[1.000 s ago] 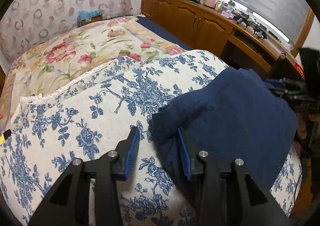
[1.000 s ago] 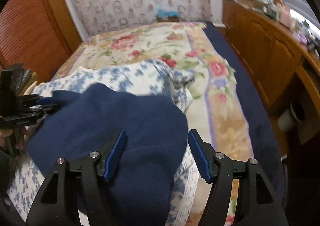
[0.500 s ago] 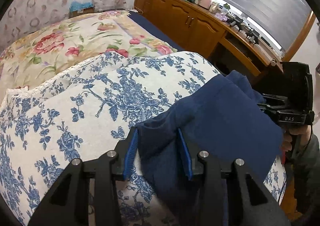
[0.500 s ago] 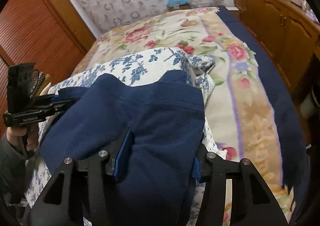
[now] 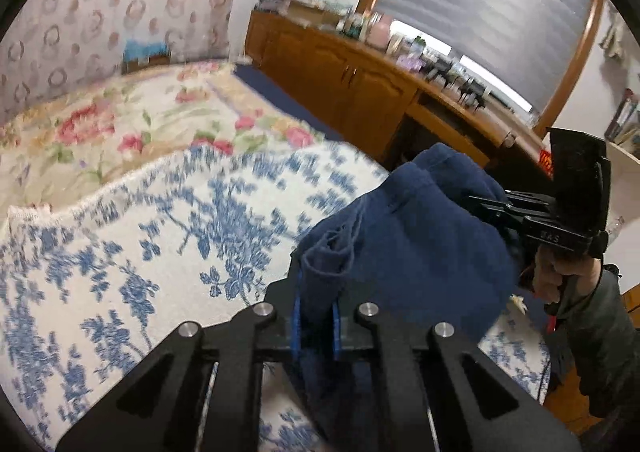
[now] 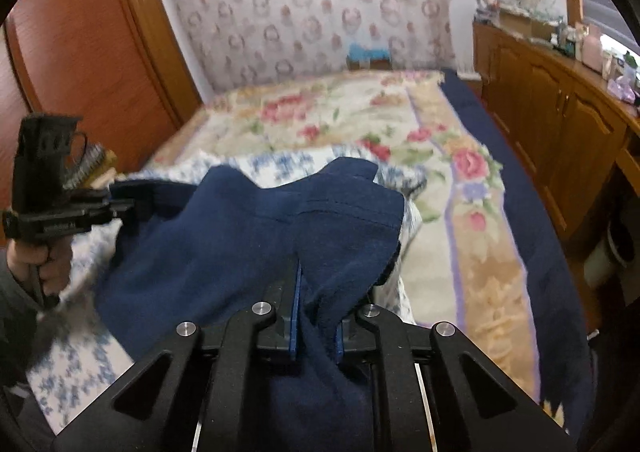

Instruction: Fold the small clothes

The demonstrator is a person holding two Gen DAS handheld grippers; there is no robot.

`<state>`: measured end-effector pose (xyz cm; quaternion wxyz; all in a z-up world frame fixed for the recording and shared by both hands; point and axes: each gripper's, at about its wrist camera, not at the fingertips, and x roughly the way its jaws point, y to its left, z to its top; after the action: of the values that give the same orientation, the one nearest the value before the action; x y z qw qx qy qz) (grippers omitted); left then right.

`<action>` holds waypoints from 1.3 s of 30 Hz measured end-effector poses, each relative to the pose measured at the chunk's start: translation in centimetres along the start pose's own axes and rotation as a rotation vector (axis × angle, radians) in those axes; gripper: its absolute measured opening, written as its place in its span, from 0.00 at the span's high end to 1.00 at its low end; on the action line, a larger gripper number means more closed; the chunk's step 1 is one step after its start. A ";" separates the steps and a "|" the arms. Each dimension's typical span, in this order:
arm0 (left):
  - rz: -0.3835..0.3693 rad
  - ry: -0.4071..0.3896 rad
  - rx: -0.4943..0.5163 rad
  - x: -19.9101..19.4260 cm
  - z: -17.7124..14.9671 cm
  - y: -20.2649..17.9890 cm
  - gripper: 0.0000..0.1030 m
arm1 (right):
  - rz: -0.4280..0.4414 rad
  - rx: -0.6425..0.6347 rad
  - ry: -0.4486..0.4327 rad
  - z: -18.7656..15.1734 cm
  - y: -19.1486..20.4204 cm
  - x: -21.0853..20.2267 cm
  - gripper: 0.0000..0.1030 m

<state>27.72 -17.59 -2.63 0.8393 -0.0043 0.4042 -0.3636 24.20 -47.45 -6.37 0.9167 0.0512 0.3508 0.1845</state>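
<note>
A small navy blue garment (image 5: 408,252) hangs lifted between both grippers above a white cloth with blue flowers (image 5: 160,236). My left gripper (image 5: 316,316) is shut on one corner of the garment. My right gripper (image 6: 316,316) is shut on the opposite corner of the garment (image 6: 248,248). In the left wrist view the right gripper (image 5: 492,208) shows at the right, pinching the cloth. In the right wrist view the left gripper (image 6: 124,206) shows at the left, doing the same.
The blue-flowered cloth (image 6: 288,162) lies on a bed with a rose-patterned quilt (image 6: 340,120). A long wooden cabinet (image 5: 360,92) with clutter runs along the right side. A wooden wardrobe (image 6: 88,64) stands at the left.
Both grippers have closed on the navy garment and lifted it off the blue-flowered cloth. The views have tilted up and show more of the room.
</note>
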 end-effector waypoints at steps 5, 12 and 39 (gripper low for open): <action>0.003 -0.115 0.005 -4.8 0.5 -1.2 0.93 | -0.001 -0.032 -0.077 1.7 1.8 -2.3 0.92; 0.099 -0.210 0.014 -10.3 0.2 -0.1 0.93 | 0.047 -0.124 -0.121 5.1 6.1 -2.1 0.92; 0.482 -0.468 -0.170 -30.3 -11.2 11.0 0.93 | 0.343 -0.513 -0.118 14.8 32.2 8.2 0.92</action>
<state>14.43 12.33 6.99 0.9676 -0.0620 0.2191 -0.1091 29.85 -13.97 6.78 0.8739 -0.1126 0.2255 0.4156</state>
